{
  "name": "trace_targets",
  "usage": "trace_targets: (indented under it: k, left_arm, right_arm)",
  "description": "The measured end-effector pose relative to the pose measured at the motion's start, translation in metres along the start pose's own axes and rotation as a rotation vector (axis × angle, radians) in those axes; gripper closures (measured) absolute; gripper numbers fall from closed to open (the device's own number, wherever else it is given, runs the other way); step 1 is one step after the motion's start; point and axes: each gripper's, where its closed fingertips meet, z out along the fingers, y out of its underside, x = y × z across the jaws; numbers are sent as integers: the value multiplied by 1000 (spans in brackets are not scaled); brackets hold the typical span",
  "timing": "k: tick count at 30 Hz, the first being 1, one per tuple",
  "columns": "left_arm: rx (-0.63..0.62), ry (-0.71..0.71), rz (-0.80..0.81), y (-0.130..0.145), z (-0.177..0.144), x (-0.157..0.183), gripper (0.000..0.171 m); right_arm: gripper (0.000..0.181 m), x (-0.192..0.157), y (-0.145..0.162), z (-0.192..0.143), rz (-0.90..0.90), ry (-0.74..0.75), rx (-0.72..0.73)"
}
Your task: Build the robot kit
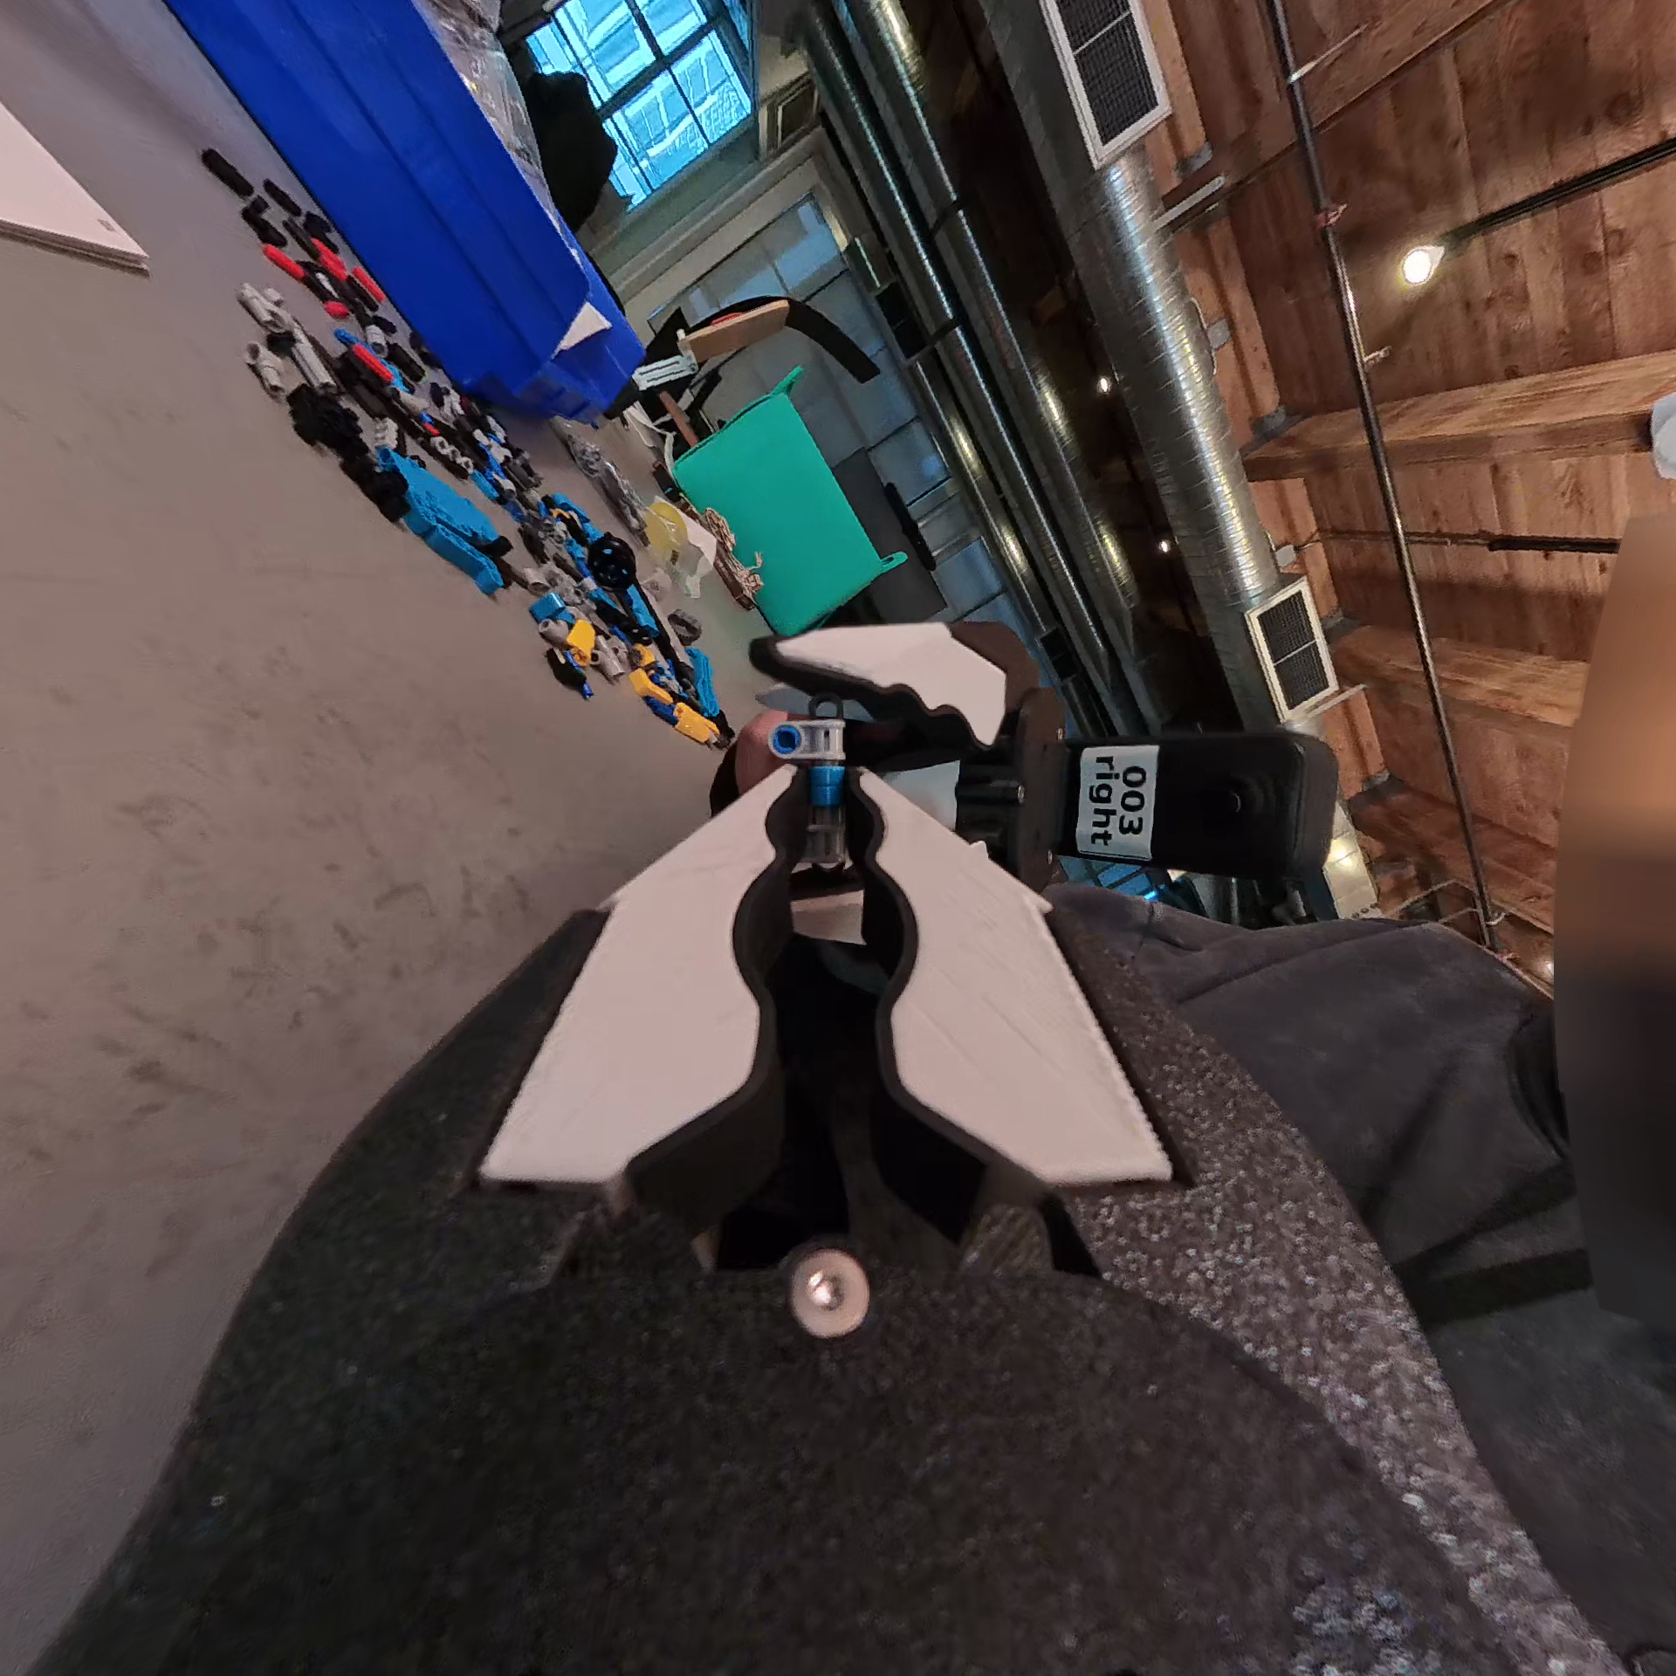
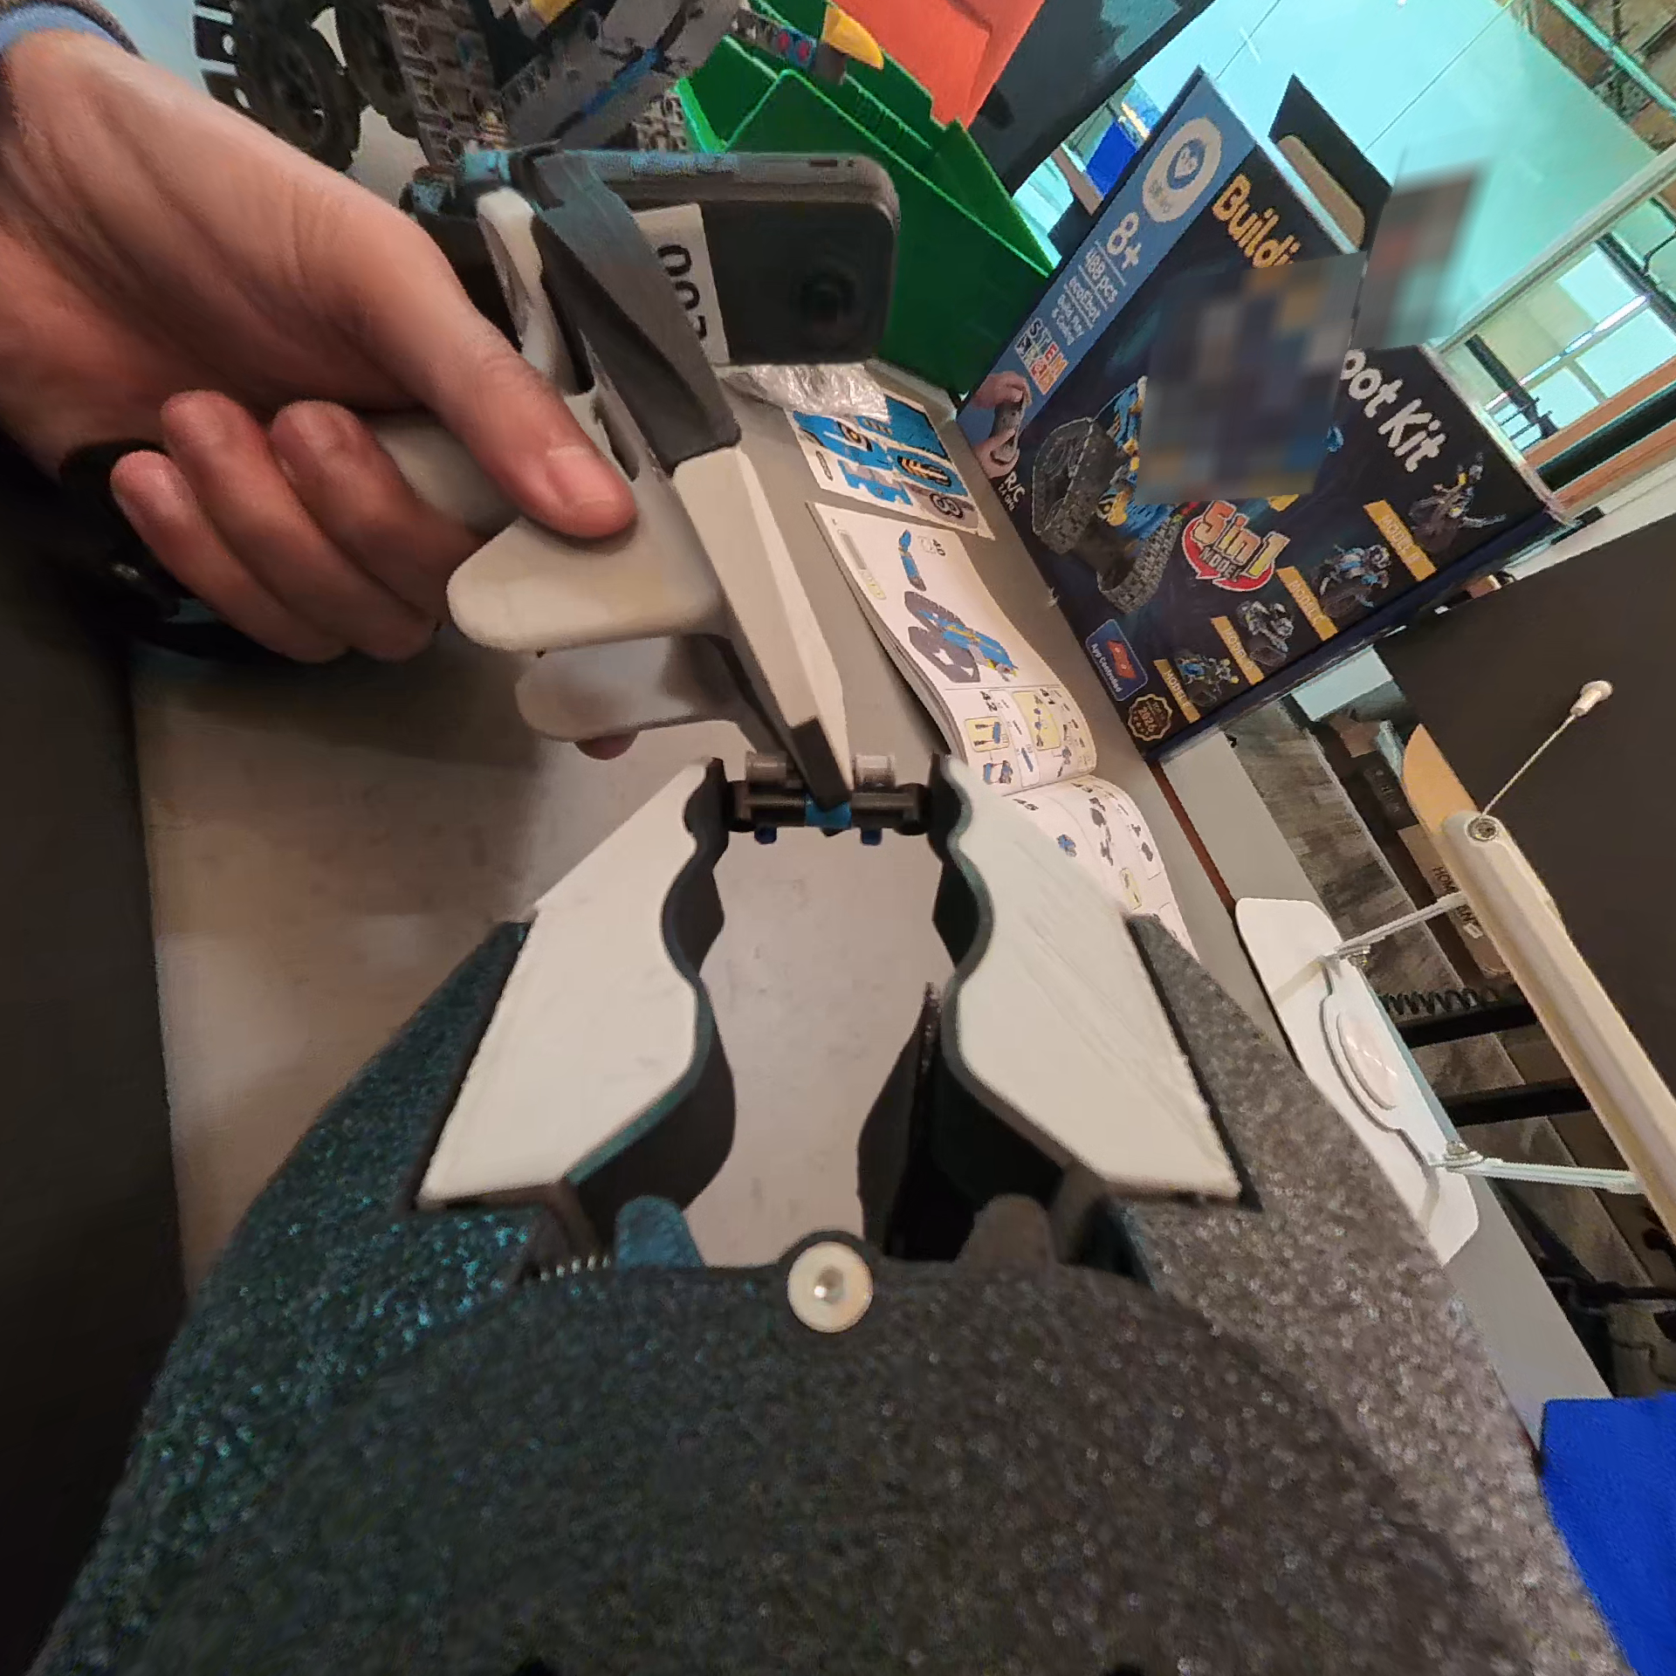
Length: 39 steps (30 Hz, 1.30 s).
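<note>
White plastic left tongs (image 1: 823, 791) are pressed together on a blue-and-grey pin (image 1: 823, 821), pinching it near their tips with its shaft running along the fingers. Just beyond, the pin's far end meets a grey connector block (image 2: 875, 784). The right tongs (image 2: 830, 803) grip that block across its length, their jaws partly spread to the width of the piece. Both parts are held in the air above the grey bench (image 1: 227, 816), with neither resting on it. Both holds are far out on the tips, so the pin likely needs to stay square to the block's hole, with steady pressure on both sides to keep either part from twisting. A hand (image 2: 227, 317) wraps the left tool's handle. Farther off, an open instruction booklet (image 2: 961, 635) lies on the bench before a dark kit box (image 2: 1270, 499). On the other side, loose black, blue, red and yellow parts (image 1: 435, 490) lie scattered beside a blue bin (image 1: 408, 181).
</note>
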Motion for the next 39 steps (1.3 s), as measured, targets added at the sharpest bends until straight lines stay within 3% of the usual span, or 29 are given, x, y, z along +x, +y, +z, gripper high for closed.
trace_targets:
  k: [9,13,15,19,23,25,28,31,35,37,39]
  left_arm:
    - [4,19,47,-2,-3,6,165]
    - [-57,-94,191,2,-4,-2,166]
    - [-88,-207,332,0,-6,-10,165]
    - [-260,-479,684,7,-18,-33,165]
    - [-435,-704,775,5,-39,-60,165]
    - [-592,-775,767,16,-56,-75,165]
    - [-832,-729,706,47,-74,-76,164]
    - [-940,-701,734,60,-85,-68,165]
    - [-1015,-718,820,62,-91,-68,164]
    - [-1028,-747,878,59,-95,-72,152]
    - [-1029,-753,877,60,-98,-72,152]
  right_arm:
    - [138,5,-6,-5,19,18,35]
    - [135,-2,1,0,107,-31,36]
    - [124,-1,-3,-4,160,-40,72]
    - [121,12,10,-4,352,-81,67]
    - [129,28,23,-3,539,-126,84]
    - [130,35,30,-2,632,-140,88]
    - [130,40,36,-1,714,-164,86]
    - [132,39,38,0,690,-152,68]
    - [134,29,39,3,655,-174,36]
    - [134,26,38,4,636,-176,29]
    - [135,24,37,4,631,-185,29]
